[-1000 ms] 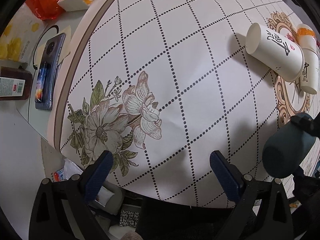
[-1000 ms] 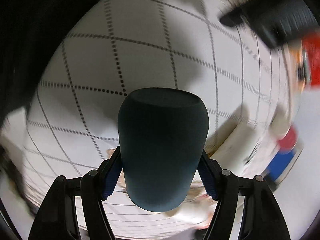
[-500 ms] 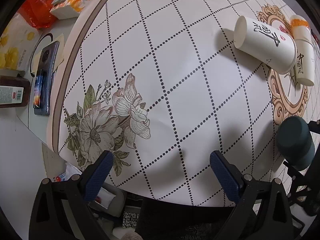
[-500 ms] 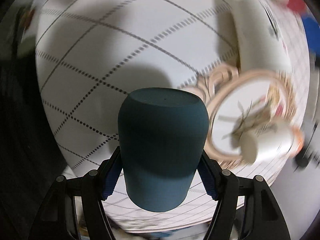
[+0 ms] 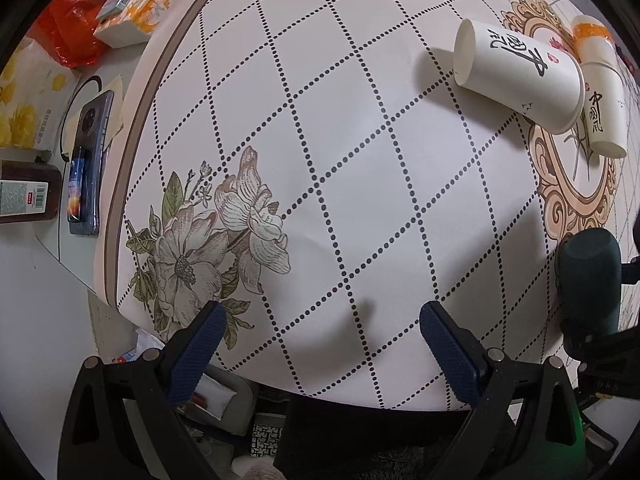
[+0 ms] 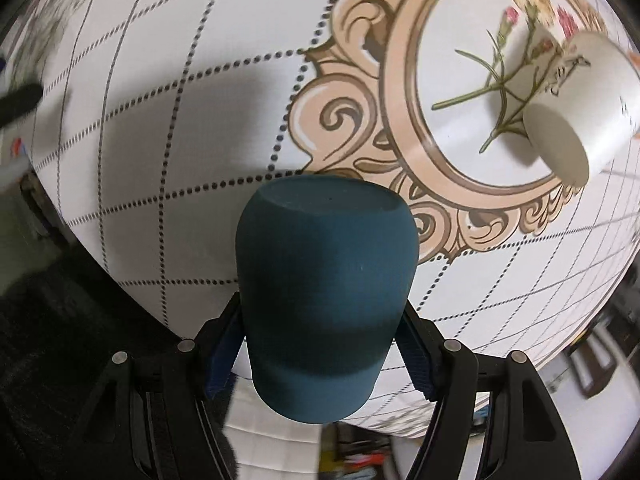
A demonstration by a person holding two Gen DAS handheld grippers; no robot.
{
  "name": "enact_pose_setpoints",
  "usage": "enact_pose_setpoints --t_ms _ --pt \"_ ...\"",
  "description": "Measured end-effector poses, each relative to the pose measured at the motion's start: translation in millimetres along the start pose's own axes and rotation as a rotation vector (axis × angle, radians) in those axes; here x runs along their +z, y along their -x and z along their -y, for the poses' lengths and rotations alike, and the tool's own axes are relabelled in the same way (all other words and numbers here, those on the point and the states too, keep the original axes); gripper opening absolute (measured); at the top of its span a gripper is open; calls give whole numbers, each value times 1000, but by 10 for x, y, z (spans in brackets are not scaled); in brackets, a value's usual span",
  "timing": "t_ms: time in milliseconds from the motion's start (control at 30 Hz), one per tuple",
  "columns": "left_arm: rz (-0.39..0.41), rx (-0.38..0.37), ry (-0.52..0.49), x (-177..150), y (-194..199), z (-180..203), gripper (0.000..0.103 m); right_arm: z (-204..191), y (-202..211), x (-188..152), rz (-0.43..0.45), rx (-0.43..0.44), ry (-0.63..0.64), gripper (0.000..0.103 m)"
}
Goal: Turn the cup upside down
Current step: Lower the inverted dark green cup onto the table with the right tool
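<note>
My right gripper (image 6: 324, 356) is shut on a dark teal cup (image 6: 326, 280) and holds it with its closed base pointing away from me, over the near edge of the round table (image 6: 160, 80). The cup also shows in the left wrist view (image 5: 590, 276) at the far right, base up, just above the tablecloth. My left gripper (image 5: 320, 344) is open and empty above the table's near edge, beside the printed flower (image 5: 212, 248).
Two white paper cups (image 5: 520, 76) (image 5: 602, 96) lie on their sides at the back right by the ornate printed frame (image 6: 420, 120); one shows in the right wrist view (image 6: 580, 104). A phone (image 5: 86, 160), a brown bottle (image 5: 24, 200) and boxes (image 5: 132, 20) sit left of the table.
My right gripper has swung with the teal cup, turning it from tilted to base-up and bringing it down near the ornate frame. The left gripper has stayed open, drifting slightly.
</note>
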State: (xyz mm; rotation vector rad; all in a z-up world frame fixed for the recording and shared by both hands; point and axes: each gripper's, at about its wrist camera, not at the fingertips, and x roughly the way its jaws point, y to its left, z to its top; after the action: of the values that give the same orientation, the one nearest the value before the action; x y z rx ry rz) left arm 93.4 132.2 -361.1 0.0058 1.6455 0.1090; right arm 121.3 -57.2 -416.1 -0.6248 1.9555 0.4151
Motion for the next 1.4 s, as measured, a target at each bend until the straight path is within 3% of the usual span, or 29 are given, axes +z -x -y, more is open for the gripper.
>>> enact_pose_setpoints --t_ms 133,300,667,1000,1167,1300,1400 --pt "0 -1 -3 -35 -13 22 99 253 56 228 -18 59 -79 73" --pt "-1 2 -5 -42 -13 14 99 415 140 385 4 72 -113 77" --pt "11 12 -38 -91 83 219 99 613 390 413 146 13 -133 71" --pt "17 16 -87 -64 151 493 99 1001 716 -132 415 69 -337 71" --pt "16 24 -112 -19 173 658 99 1111 829 -507 597 111 -451 71" --pt "17 33 -123 -5 177 739 99 1008 861 -692 740 126 -507 71" --pt "17 37 -128 -19 170 760 99 690 846 -700 815 117 -526 71"
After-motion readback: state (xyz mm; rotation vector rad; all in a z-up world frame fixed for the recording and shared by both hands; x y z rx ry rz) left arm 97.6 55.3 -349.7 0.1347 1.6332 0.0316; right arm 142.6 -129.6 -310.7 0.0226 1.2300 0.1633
